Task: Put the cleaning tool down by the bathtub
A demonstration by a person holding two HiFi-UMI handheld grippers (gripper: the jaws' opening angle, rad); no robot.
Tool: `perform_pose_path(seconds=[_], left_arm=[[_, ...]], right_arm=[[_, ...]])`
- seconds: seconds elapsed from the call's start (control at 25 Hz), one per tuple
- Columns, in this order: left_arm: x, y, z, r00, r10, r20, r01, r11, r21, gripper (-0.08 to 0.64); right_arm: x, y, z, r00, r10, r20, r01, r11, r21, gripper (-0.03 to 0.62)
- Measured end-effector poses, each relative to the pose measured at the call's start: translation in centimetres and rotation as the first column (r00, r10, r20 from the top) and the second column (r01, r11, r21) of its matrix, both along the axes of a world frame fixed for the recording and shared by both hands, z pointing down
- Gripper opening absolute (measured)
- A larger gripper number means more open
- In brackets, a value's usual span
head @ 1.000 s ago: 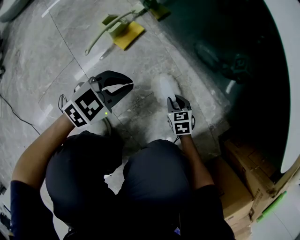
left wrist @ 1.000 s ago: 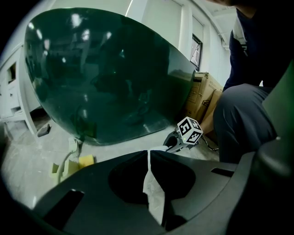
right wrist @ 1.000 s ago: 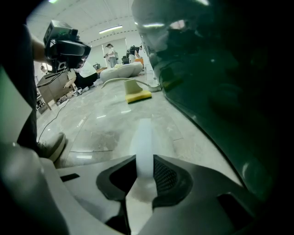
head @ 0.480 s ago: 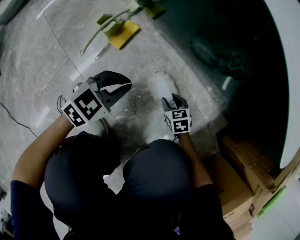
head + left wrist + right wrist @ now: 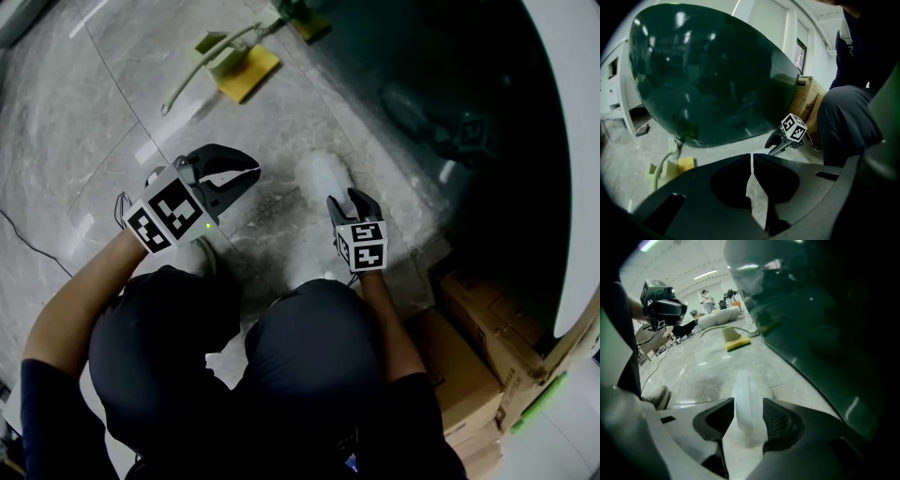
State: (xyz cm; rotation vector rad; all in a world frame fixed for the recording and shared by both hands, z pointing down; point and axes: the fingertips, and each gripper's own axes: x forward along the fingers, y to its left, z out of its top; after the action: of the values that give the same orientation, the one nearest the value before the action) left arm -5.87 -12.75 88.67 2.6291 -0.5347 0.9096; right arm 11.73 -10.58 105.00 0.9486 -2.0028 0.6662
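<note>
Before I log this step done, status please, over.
Right tongs opening, white cleaning tool between them, on floor by bathtub. Left tongs shut, empty. Nothing blocking.

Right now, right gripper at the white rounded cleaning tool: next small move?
Probably draw the right gripper back off the white rounded cleaning tool. Its jaws are opening with the tool between them, and it seems to lie on the grey stone floor beside the dark green bathtub.

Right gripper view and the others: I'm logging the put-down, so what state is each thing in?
right claw: opening, white cleaning tool loose between its jaws.
white cleaning tool: upright on the floor beside the bathtub.
left claw: shut, empty.
yellow sponge: lying flat on the floor.
</note>
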Motion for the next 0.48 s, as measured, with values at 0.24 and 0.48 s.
perform_pose_path(seconds=[0.24,0.48], left_arm=[[-0.4,-0.6,0.0,1.000,-0.008,-0.016,0.008,1.000,-0.001,0.043],[-1.5,-0.9,-1.9,1.000,-0.019,-0.014,0.019,1.000,-0.023,0.043]], right_arm=[[0.0,-0.8,-1.1,1.000,0.004,-0.005,-0.004,1.000,0.009,0.198],[-0.4,-1.2,-4.8,1.000,-0.002,-0.019,0.002,1.000,0.007,0.198]])
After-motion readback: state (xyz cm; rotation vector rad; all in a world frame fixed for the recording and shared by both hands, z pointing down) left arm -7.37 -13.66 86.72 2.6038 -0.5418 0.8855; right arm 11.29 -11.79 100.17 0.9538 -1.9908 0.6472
